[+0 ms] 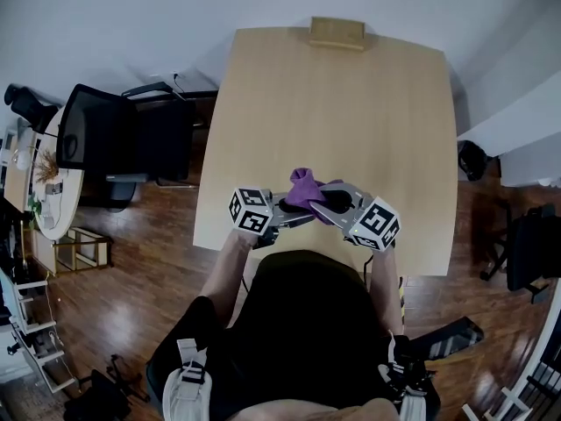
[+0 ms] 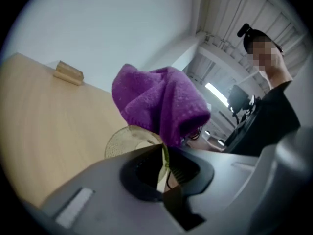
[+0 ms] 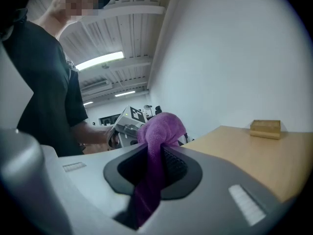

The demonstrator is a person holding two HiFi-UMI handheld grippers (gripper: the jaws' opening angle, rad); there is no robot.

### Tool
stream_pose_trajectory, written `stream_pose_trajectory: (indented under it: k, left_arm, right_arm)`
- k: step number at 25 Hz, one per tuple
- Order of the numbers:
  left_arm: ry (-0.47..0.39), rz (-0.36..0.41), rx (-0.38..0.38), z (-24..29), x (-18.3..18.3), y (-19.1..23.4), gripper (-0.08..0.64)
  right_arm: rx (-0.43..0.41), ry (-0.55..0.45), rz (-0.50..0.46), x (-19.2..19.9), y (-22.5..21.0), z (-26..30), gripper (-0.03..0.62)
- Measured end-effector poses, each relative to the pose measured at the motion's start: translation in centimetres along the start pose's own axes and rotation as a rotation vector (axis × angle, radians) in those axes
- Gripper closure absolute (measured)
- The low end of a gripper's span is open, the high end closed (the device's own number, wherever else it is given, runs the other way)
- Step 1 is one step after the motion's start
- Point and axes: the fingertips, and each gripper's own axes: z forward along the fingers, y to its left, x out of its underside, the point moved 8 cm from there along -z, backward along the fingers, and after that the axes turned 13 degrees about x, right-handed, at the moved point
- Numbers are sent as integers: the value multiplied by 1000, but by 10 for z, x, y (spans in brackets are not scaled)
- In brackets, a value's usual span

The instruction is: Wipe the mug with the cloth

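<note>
In the head view both claws meet at lower centre, just above the near edge of the worktop (image 1: 351,103). The left claw (image 2: 164,153) is clenched on the thin wall of the see-through mug (image 2: 128,140), whose rim shows just beyond its tips. The right claw (image 3: 155,153) is clenched on the purple cloth (image 3: 161,126), which bunches up over the mug's mouth, touching it. Beyond the claws the worktop runs broad toward the upper frame, where a wooden block (image 1: 337,32) sits at the far edge. A black office chair (image 1: 123,139) stands just off the left edge.
</note>
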Motion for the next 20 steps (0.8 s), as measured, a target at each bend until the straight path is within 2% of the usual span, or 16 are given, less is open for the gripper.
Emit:
stream_pose_trajectory:
  k: [3, 5, 7, 10, 12, 15, 18, 20]
  left_arm:
    - [-20, -15, -30, 0, 4, 7, 515]
    - [-91, -21, -31, -6, 2, 10, 518]
    - [-239, -23, -5, -21, -7, 5, 518]
    - [-521, -25, 81, -52, -19, -1, 518]
    - [-635, -19, 124, -64, -24, -4, 518]
    - [-670, -1, 177, -65, -30, -7, 518]
    - [-641, 18, 239, -52, -37, -13, 518]
    - [-633, 29, 264, -46, -39, -16, 514]
  right_arm:
    - [-41, -45, 22, -5, 5, 0, 531]
    - [-63, -175, 130, -13, -1, -11, 531]
    - [-7, -330, 304, -17, -22, -35, 531]
    - [127, -506, 559, -6, -63, -75, 532]
    - [142, -576, 644, -2, -75, -93, 532]
    - [94, -578, 636, -10, -66, -84, 532]
    - [60, -483, 609, -14, -51, -53, 532]
    - [59, -446, 639, -6, -51, -41, 532]
